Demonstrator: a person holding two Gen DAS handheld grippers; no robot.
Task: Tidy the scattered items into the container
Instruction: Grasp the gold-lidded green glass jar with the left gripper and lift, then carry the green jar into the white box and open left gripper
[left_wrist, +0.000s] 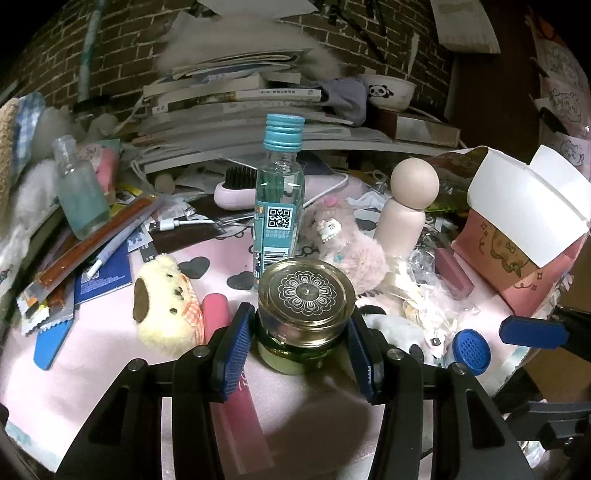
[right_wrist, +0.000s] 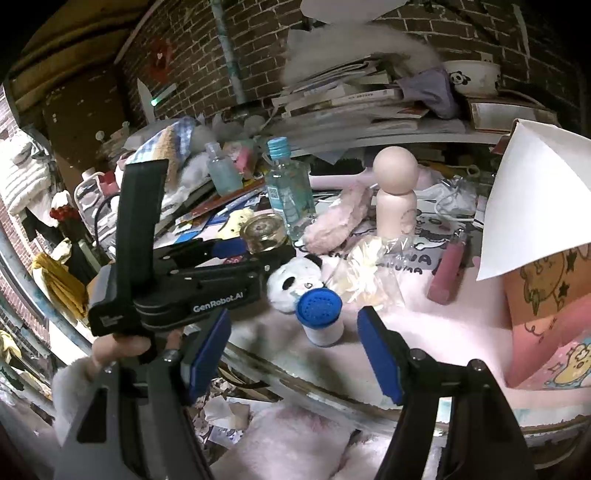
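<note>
A squat glass jar with a gold patterned lid (left_wrist: 306, 291) stands on the pink mat, and my left gripper (left_wrist: 299, 321) is shut on it, blue pads pressed against both sides. The right wrist view shows that same jar (right_wrist: 263, 230) held in the left gripper (right_wrist: 258, 251). My right gripper (right_wrist: 293, 321) is open with nothing between its fingers; a small white bottle with a blue perforated cap (right_wrist: 320, 319) stands just beyond its tips. The pink cardboard box with white flaps (left_wrist: 517, 236) is open at the right, also visible as the box (right_wrist: 546, 295).
Around the jar are a yellow plush dog (left_wrist: 166, 299), a pink tube (left_wrist: 216, 314), a clear bottle with a teal cap (left_wrist: 279, 192), a pink fluffy toy (left_wrist: 343, 240), a round-topped pink bottle (left_wrist: 406, 214) and a panda plush (right_wrist: 295, 280). Stacked books line the back.
</note>
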